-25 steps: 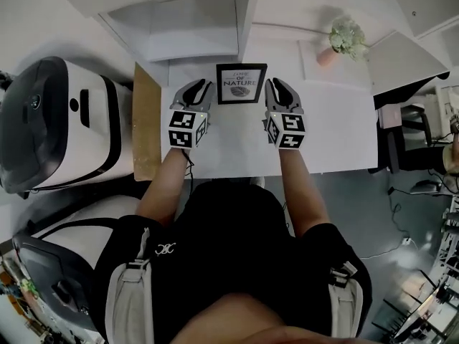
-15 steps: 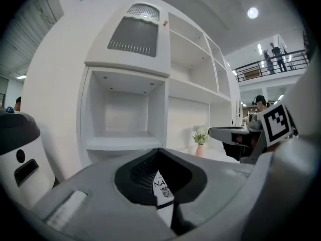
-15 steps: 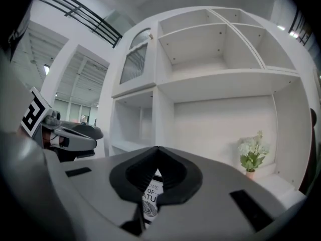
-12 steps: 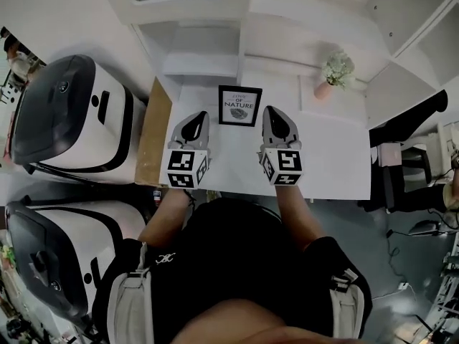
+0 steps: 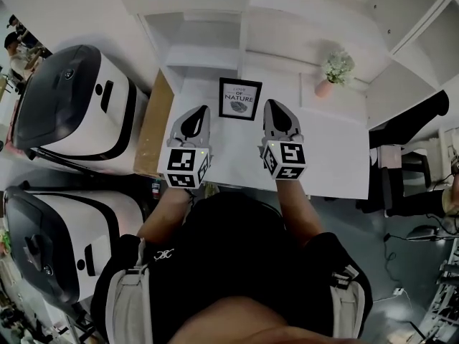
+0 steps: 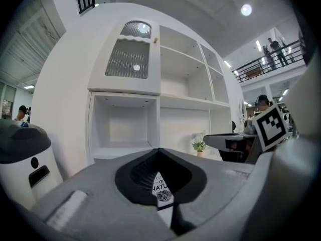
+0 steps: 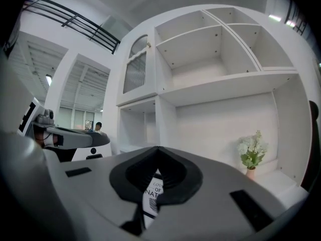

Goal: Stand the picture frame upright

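The black picture frame (image 5: 239,99) with a white "nature" print stands upright at the back of the white table (image 5: 330,156), its face toward me. My left gripper (image 5: 198,113) is shut and empty, held in the air just left of the frame and nearer to me. My right gripper (image 5: 273,109) is likewise shut and empty, just right of it. In the left gripper view the frame (image 6: 161,192) shows through the notch behind the left gripper's (image 6: 159,150) closed jaws. The right gripper view shows the frame (image 7: 153,195) the same way behind the right gripper (image 7: 159,148).
A white shelf unit (image 5: 208,41) rises behind the table. A small vase of pale flowers (image 5: 333,70) stands at the back right. Two large white-and-black machines (image 5: 72,113) crowd the left, beside a brown board (image 5: 147,131). A dark chair (image 5: 412,127) sits at the right.
Both grippers have drawn back from the frame's sides toward me and risen, and their jaws have closed. The frame stays standing where it was.
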Tool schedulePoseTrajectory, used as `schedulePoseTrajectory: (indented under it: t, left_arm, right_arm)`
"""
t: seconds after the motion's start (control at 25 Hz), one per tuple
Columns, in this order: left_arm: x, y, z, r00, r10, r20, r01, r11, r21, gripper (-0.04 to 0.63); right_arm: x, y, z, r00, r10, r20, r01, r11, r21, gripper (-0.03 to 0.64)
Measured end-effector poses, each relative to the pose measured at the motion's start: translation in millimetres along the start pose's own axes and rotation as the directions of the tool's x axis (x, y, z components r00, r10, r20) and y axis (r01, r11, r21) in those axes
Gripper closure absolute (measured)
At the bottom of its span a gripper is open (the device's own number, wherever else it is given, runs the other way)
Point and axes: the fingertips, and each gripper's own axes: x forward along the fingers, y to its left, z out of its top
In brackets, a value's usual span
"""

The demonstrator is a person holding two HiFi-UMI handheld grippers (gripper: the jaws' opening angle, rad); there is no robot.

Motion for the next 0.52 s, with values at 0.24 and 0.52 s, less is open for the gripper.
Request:
schedulePoseTrajectory:
  t: [0.24, 0.52]
  left_arm:
    - [0.6, 9.2, -0.6, 1.000, 0.007, 0.008, -0.006, 1.000, -0.024, 0.580]
    - [5.9, 18.1, 1.9, 1.000, 0.005, 0.023, -0.004, 1.000, -0.021, 0.580]
  right_arm:
    - [5.4, 5.8, -0.3, 1.000, 0.002, 0.000, -0.002, 1.000, -0.030, 0.617]
    - [11.3, 7.4, -5.9, 1.000, -0.002, -0.004, 0.002, 1.000, -0.025, 0.616]
